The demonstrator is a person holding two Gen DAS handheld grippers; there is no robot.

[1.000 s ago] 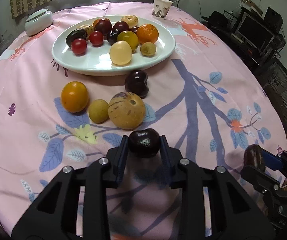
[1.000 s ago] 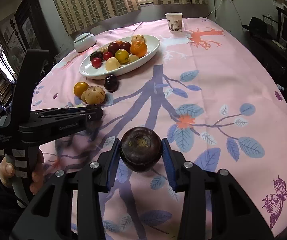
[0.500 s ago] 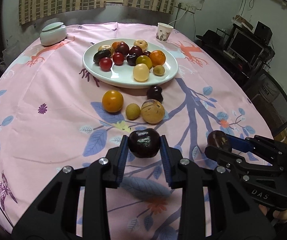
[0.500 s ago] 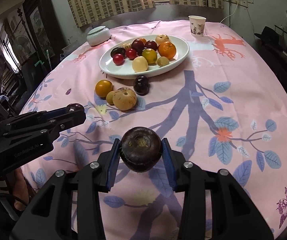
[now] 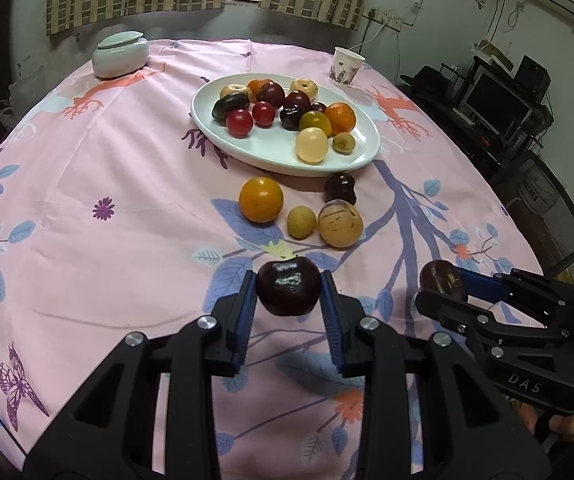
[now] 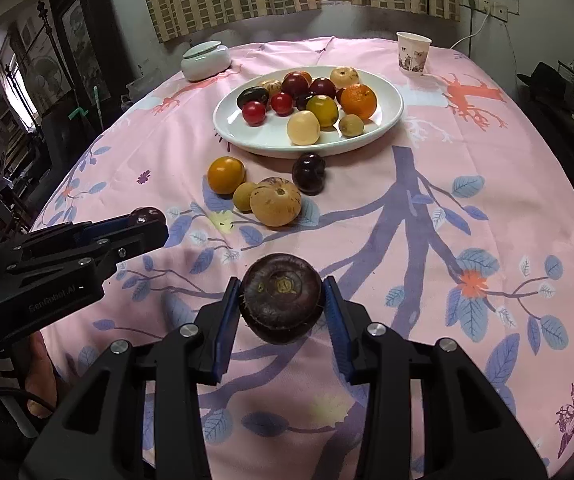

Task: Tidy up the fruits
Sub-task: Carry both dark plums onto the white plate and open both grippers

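Observation:
My left gripper (image 5: 288, 294) is shut on a glossy dark plum (image 5: 288, 292), held above the pink cloth near the table's front. My right gripper (image 6: 282, 300) is shut on a brown-purple mangosteen (image 6: 281, 296), also lifted off the cloth. Each gripper shows in the other's view: the right one (image 5: 441, 280) at the right edge, the left one (image 6: 147, 216) at the left. A white oval plate (image 5: 271, 148) with several fruits lies farther back. In front of it rest an orange fruit (image 5: 261, 199), a small yellow fruit (image 5: 301, 221), a tan striped fruit (image 5: 340, 224) and a dark plum (image 5: 339, 188).
A pale lidded jar (image 5: 120, 54) sits at the back left and a paper cup (image 5: 347, 66) at the back right. Curtains hang behind the round table. A monitor and shelves (image 5: 499, 104) stand off to the right. A hand (image 6: 35, 364) holds the left tool.
Both grippers have pulled back from the plate with their fruits still clamped. The plate and loose fruits now look smaller and farther away.

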